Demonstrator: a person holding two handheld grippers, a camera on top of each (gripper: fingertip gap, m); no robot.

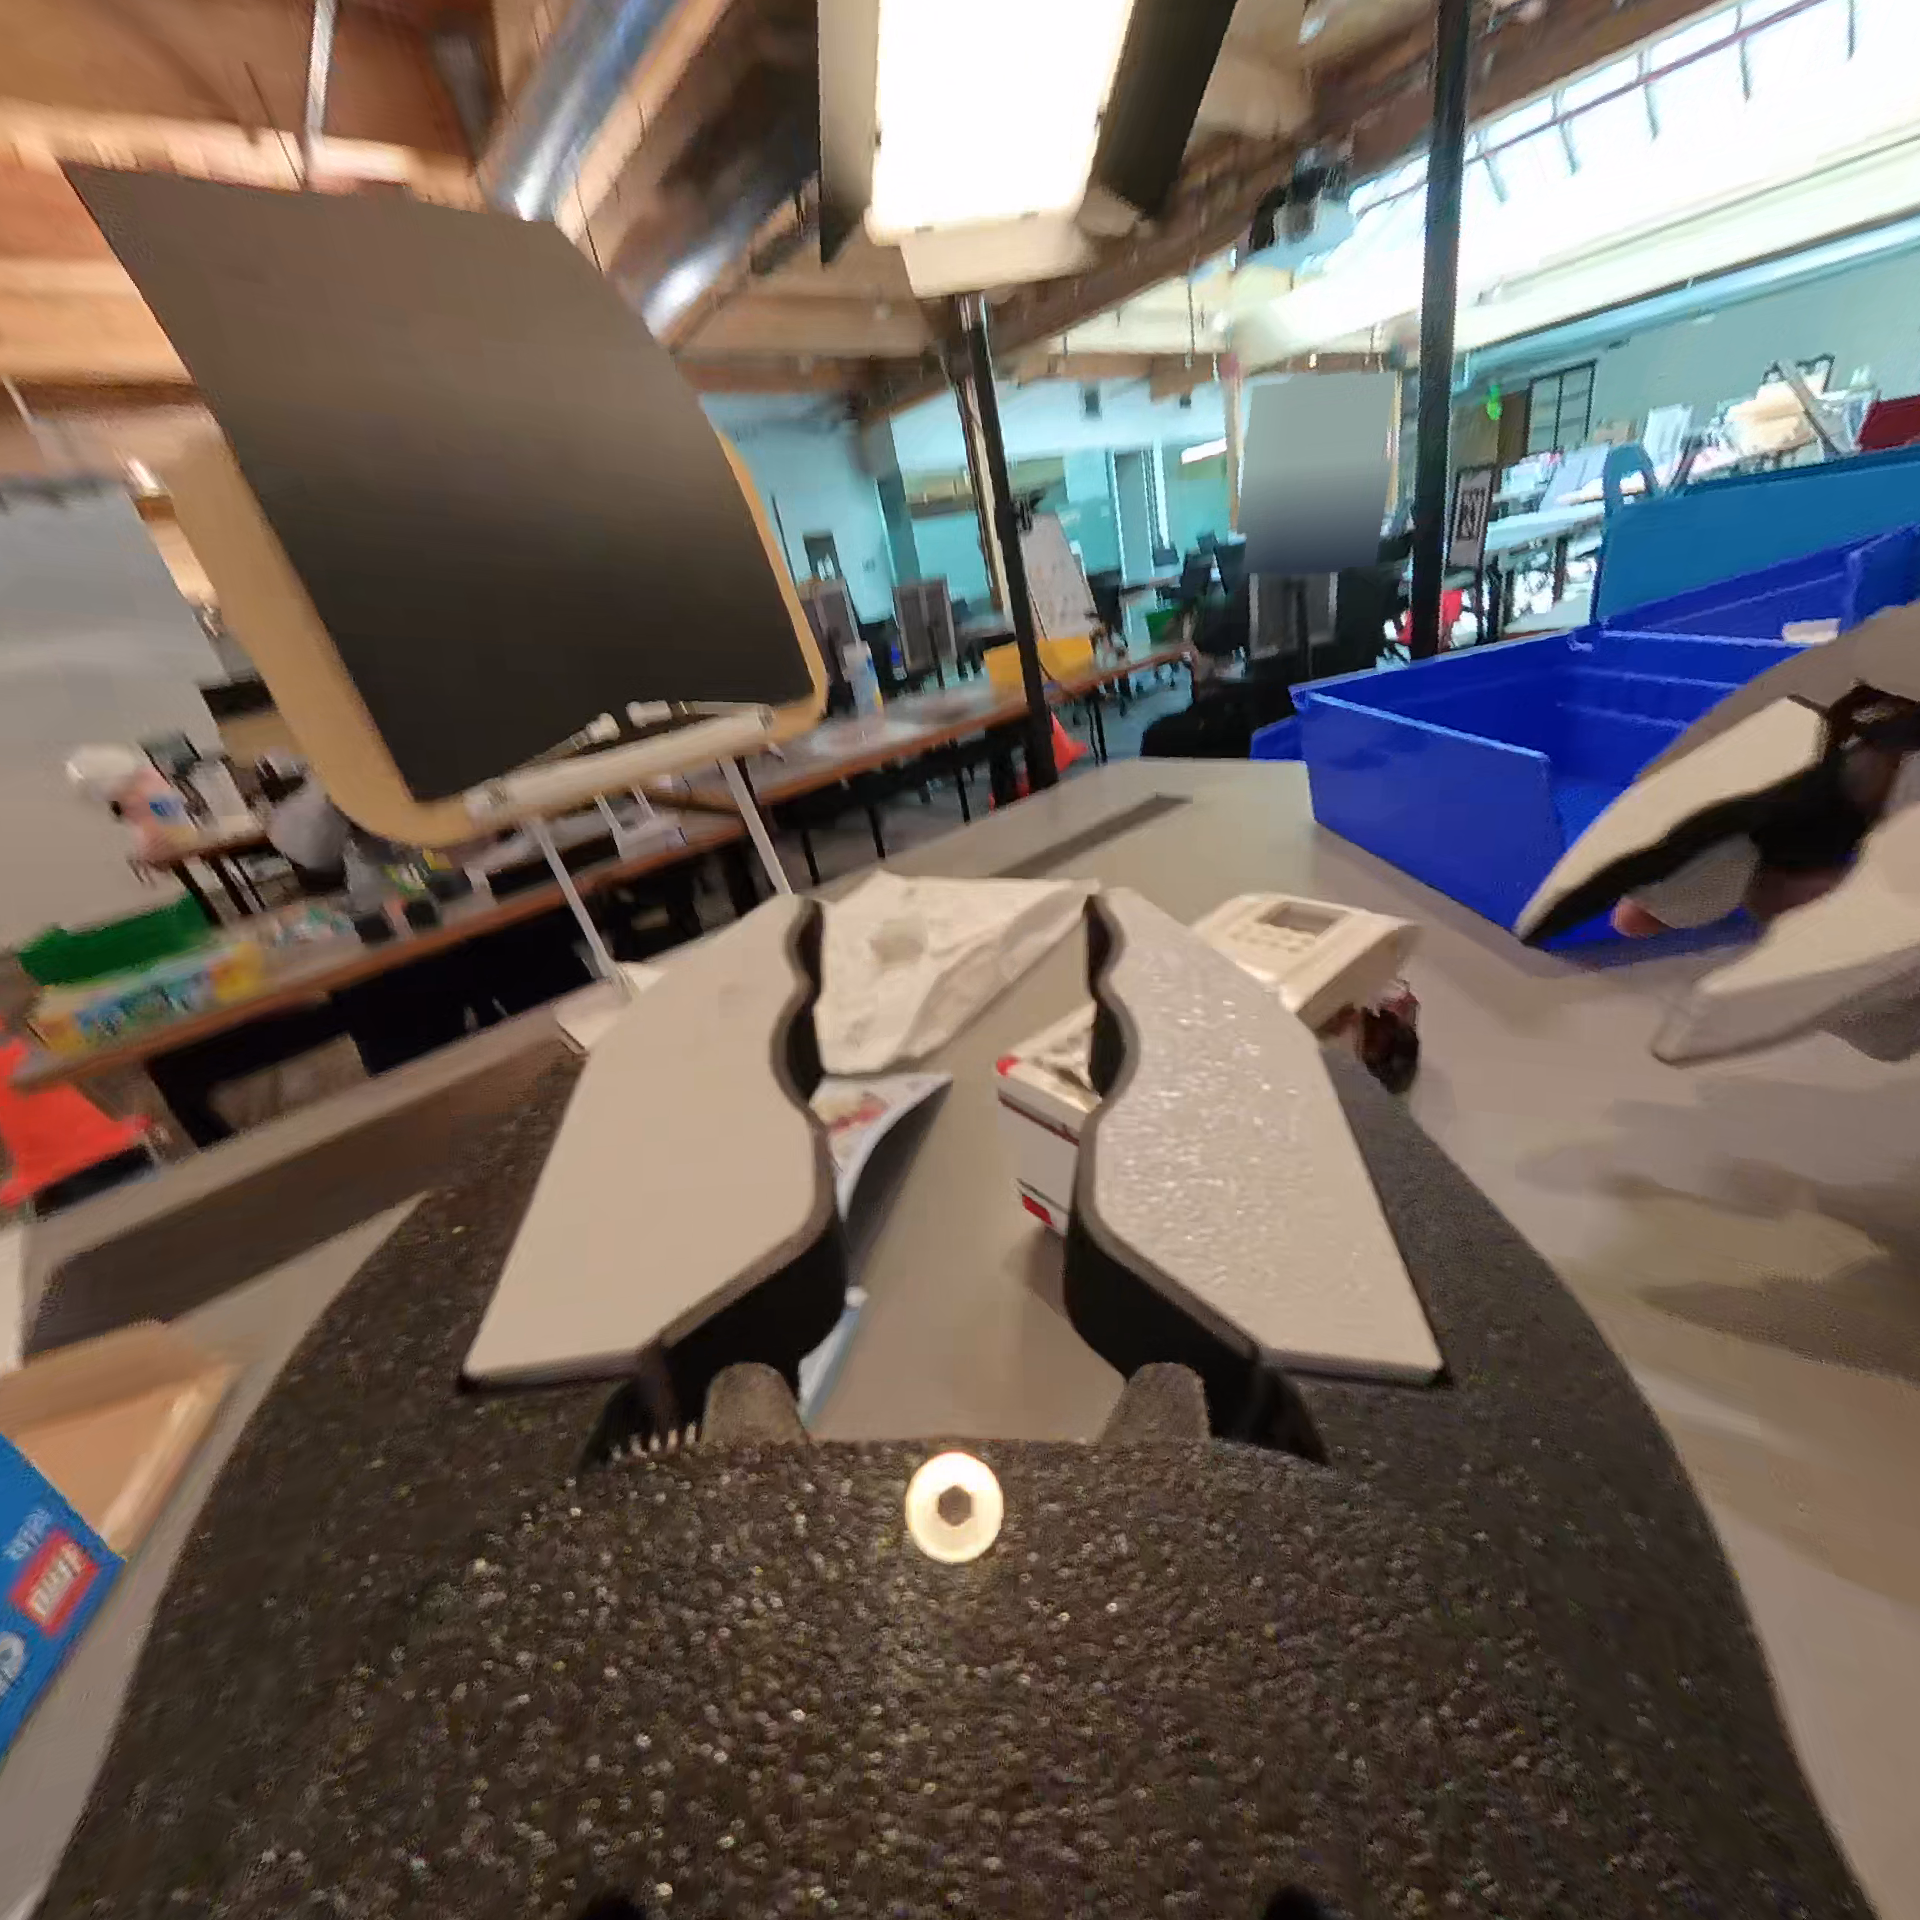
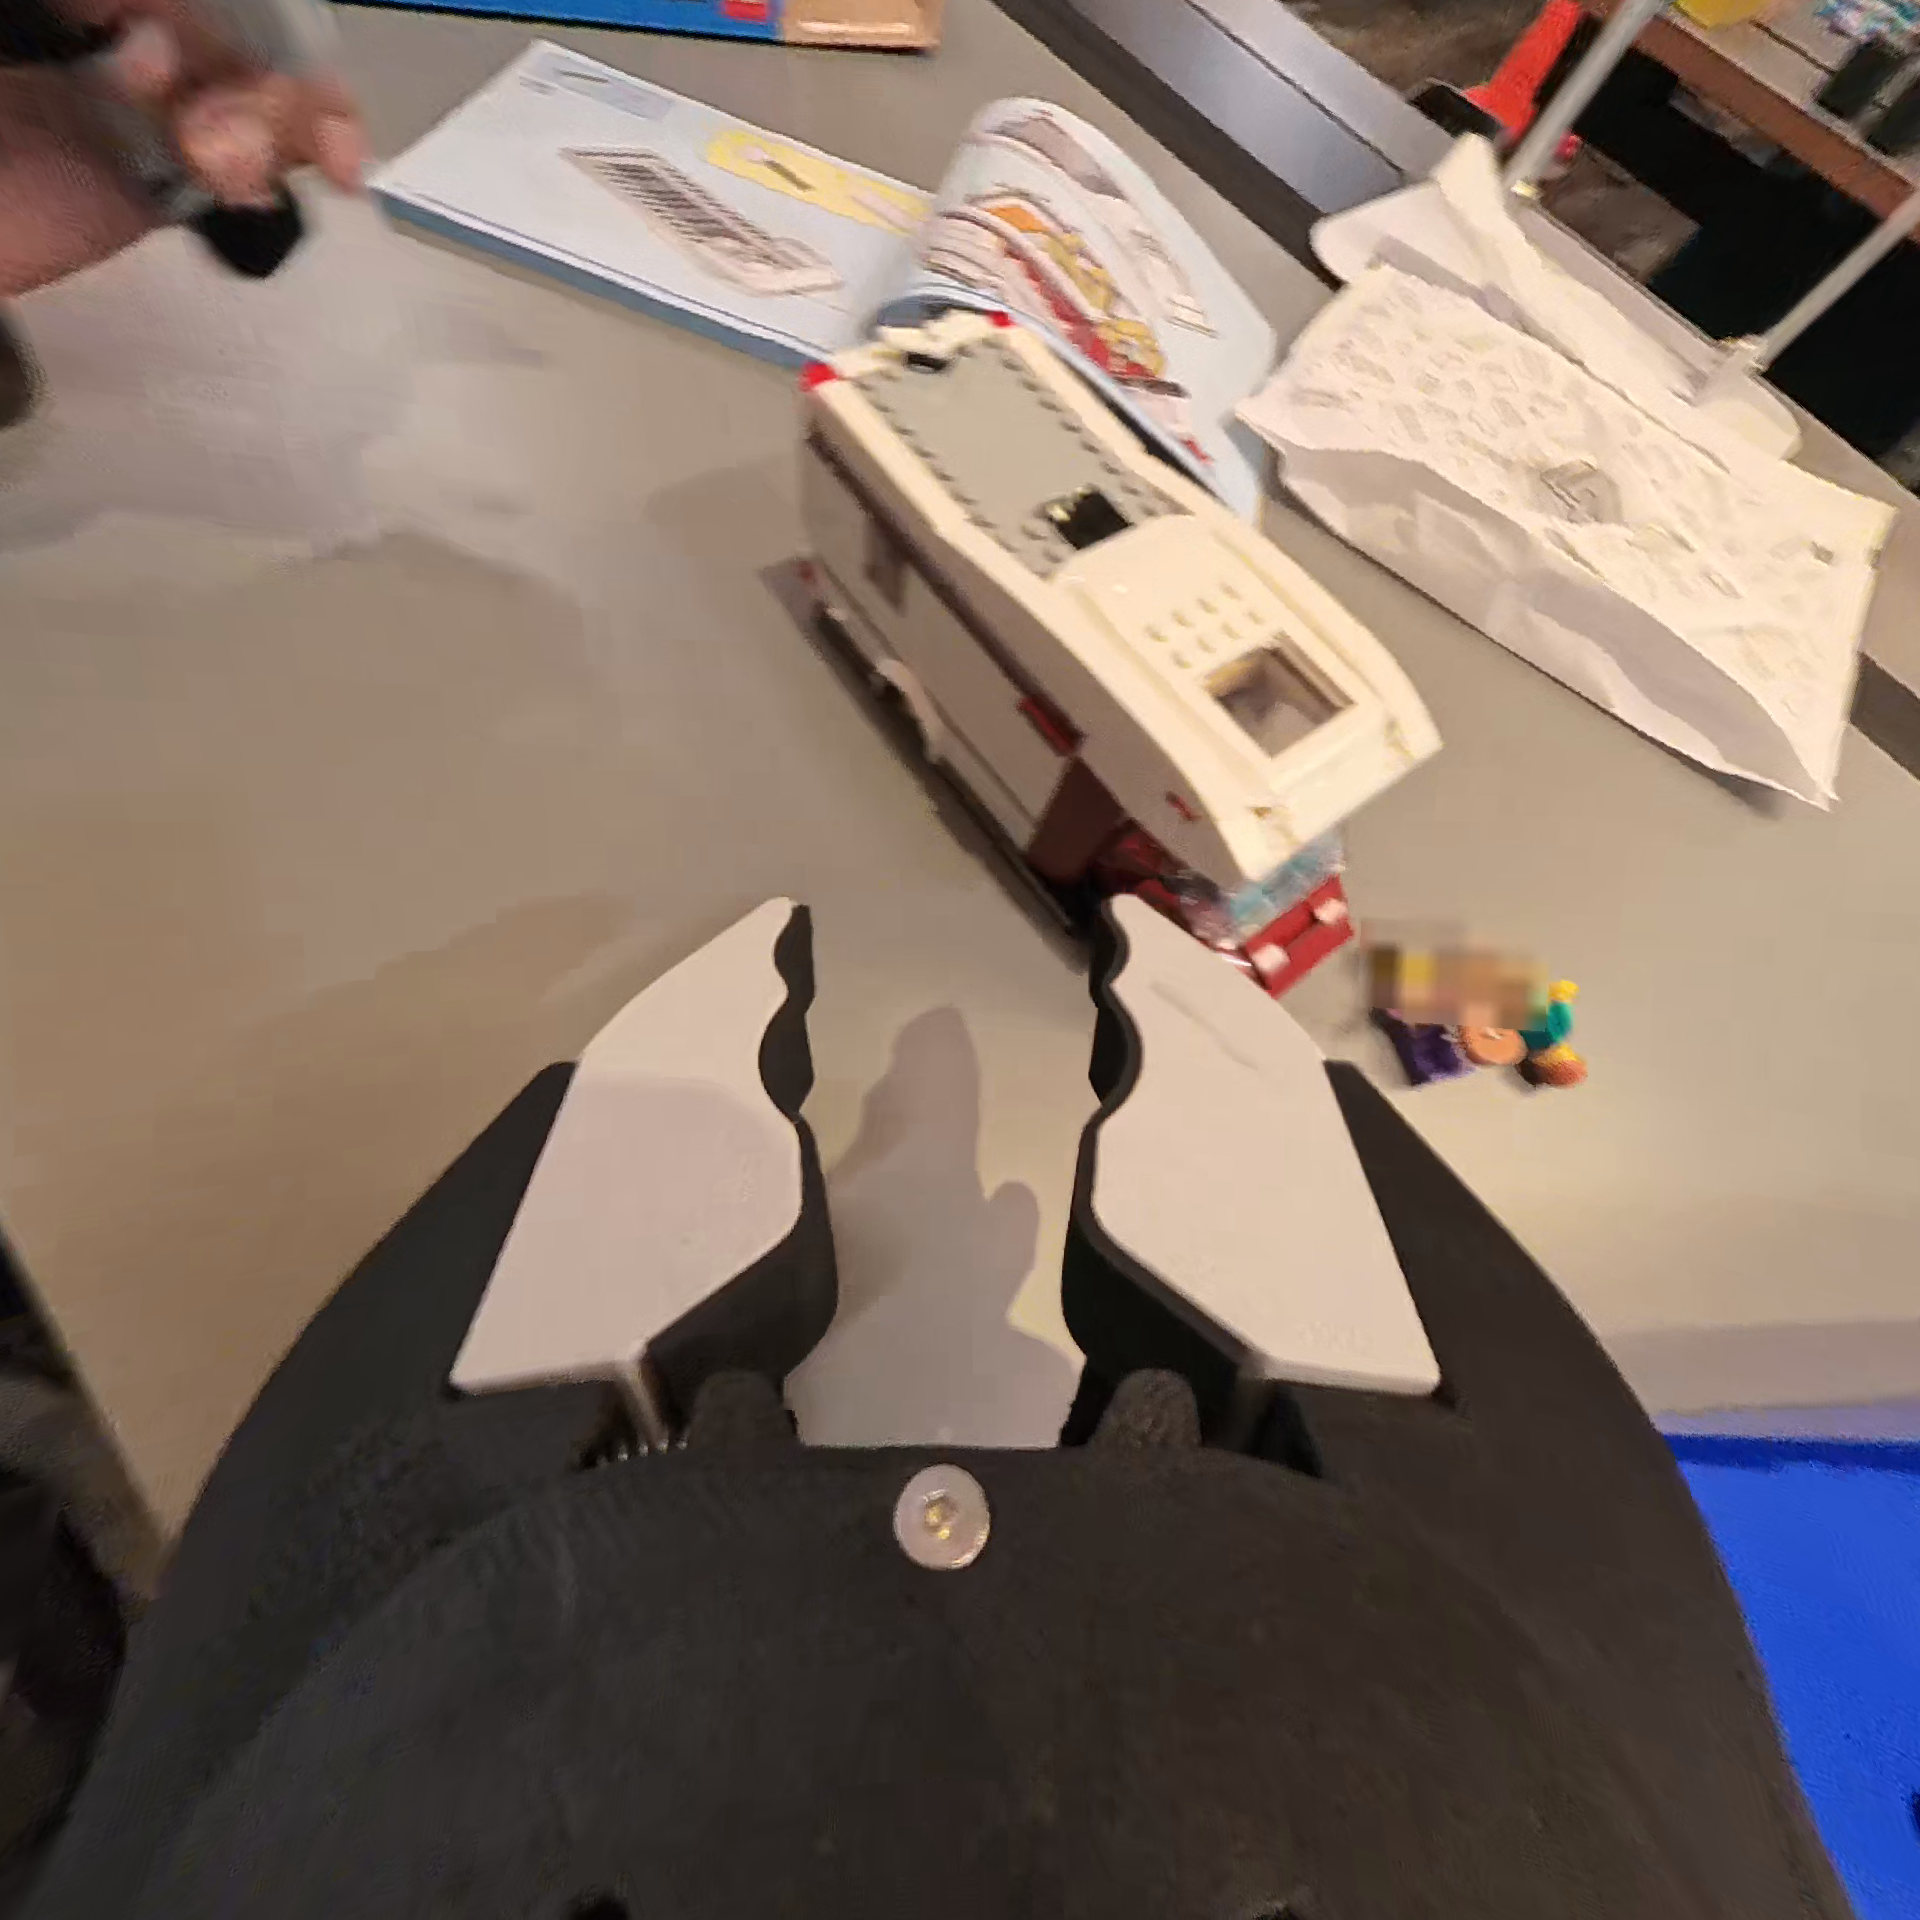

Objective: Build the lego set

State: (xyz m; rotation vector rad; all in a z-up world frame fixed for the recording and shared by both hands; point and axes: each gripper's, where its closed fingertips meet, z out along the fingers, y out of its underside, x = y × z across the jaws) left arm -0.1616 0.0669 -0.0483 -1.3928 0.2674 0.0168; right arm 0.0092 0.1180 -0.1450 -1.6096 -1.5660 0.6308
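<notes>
A white toy-brick camper van (image 2: 1091, 644) with a grey studded roof and dark red front sits at the centre of my right view, on a grey table (image 2: 364, 727). My right gripper (image 2: 951, 997) hovers just below it, fingers parted, nothing between them. My left gripper (image 1: 951, 977) is likewise apart and empty; through its gap I see a crumpled white paper bag (image 1: 935, 966). An open instruction booklet (image 2: 665, 218) lies behind the van, a small minifigure (image 2: 1496, 1023) to its right, a blue bin (image 1: 1507, 790) at far right. In my judgement, a careless nudge could knock the loosely angled roof off.
</notes>
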